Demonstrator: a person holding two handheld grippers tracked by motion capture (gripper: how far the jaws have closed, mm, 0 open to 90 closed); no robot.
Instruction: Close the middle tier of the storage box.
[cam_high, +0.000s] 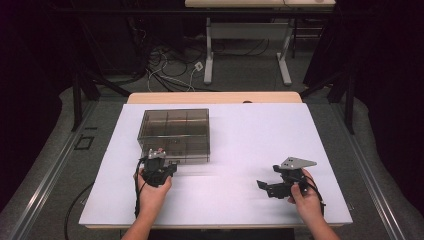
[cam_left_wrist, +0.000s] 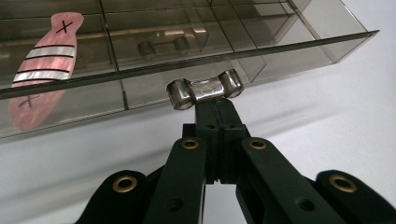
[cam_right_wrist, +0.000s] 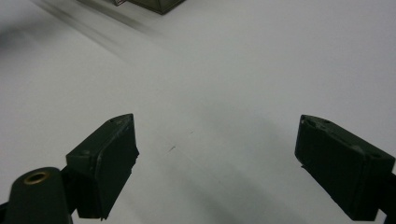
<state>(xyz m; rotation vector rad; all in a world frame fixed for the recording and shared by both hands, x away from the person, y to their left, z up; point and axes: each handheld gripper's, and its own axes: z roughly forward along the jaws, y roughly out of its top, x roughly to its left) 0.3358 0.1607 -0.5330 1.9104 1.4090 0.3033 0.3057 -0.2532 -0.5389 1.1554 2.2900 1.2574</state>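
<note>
A smoky clear plastic box (cam_high: 174, 134) with inner dividers stands on the white table (cam_high: 240, 135), left of the middle. My left gripper (cam_high: 159, 159) is at the box's near side. In the left gripper view its jaws (cam_left_wrist: 217, 106) are pressed together, with the drawer's shiny metal handle (cam_left_wrist: 205, 89) at their tips. A pink fish-shaped piece (cam_left_wrist: 50, 50) with white stripes and a black X lies inside the box at the left. My right gripper (cam_high: 266, 187) rests low over the table at the right; its pads (cam_right_wrist: 109, 161) stand wide apart above the bare surface, with nothing between them.
The box's corner (cam_right_wrist: 154, 4) shows at the top of the right gripper view. Beyond the table's far edge are a desk frame (cam_high: 247, 45) and loose cables (cam_high: 165, 70) on the floor. Dark stands flank both sides of the table.
</note>
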